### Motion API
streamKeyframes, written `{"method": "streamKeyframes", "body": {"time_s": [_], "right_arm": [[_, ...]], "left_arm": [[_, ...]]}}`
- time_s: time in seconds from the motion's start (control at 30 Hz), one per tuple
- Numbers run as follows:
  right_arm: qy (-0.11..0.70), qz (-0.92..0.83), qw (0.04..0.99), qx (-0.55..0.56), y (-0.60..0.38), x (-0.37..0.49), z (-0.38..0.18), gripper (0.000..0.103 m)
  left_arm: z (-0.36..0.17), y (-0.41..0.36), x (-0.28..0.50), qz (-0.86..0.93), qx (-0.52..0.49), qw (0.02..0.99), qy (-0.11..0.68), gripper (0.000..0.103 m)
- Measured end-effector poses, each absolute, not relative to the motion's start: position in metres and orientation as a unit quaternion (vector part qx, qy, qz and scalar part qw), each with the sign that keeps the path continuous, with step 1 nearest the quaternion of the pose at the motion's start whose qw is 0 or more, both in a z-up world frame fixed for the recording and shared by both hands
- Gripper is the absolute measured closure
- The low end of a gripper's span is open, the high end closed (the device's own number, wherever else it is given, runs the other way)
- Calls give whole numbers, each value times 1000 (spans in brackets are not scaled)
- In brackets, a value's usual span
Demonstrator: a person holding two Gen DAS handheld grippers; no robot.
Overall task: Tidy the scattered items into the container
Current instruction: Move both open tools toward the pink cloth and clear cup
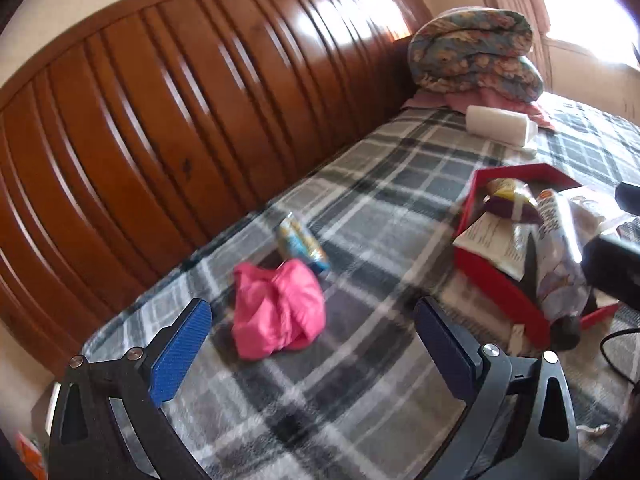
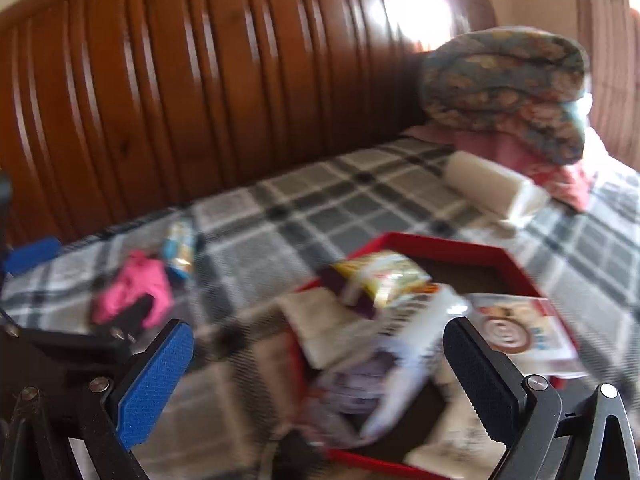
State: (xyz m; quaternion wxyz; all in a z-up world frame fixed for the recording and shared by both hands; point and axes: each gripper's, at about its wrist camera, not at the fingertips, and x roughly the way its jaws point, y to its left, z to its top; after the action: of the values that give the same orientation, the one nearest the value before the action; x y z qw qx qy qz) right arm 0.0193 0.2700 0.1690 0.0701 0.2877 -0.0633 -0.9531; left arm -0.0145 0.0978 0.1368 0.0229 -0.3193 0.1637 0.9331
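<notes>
A red box [image 1: 496,284] sits on the plaid bed at the right and holds several snack packets and papers; it also shows in the right wrist view [image 2: 460,246]. A pink cloth [image 1: 276,312] lies on the blanket left of the box, with a small blue packet [image 1: 302,244] just behind it; both show in the right wrist view, the pink cloth [image 2: 132,288] and the packet [image 2: 180,250]. My left gripper [image 1: 312,344] is open and empty, just before the pink cloth. My right gripper [image 2: 316,360] is open and empty, over the box's near side.
A brown wooden headboard [image 1: 180,100] runs along the far side of the bed. A folded floral quilt [image 1: 476,56] and a white roll [image 1: 500,124] lie at the far right. A black cable [image 1: 616,352] lies near the box.
</notes>
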Motion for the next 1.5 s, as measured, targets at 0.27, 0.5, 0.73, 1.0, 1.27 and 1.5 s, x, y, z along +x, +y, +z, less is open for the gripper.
{"method": "streamKeyframes", "body": {"time_s": [0.27, 0.5, 0.73, 1.0, 1.27, 1.5], "right_arm": [[-38, -944, 162, 284, 150, 1, 157, 0], [34, -928, 163, 334, 102, -19, 97, 0], [50, -899, 127, 416, 110, -37, 20, 0], [44, -900, 130, 413, 120, -33, 20, 0], [42, -901, 130, 413, 122, -35, 22, 0], [40, -900, 132, 413, 120, -38, 21, 0]], "left_arm": [[92, -16, -2, 936, -327, -63, 114, 0], [48, -63, -32, 922, -377, -76, 52, 0], [15, -52, -62, 907, -412, -34, 83, 0], [9, -57, -67, 905, -421, -22, 51, 0], [8, -59, -67, 905, -422, -17, 40, 0], [8, -61, -65, 906, -421, -20, 44, 0]]}}
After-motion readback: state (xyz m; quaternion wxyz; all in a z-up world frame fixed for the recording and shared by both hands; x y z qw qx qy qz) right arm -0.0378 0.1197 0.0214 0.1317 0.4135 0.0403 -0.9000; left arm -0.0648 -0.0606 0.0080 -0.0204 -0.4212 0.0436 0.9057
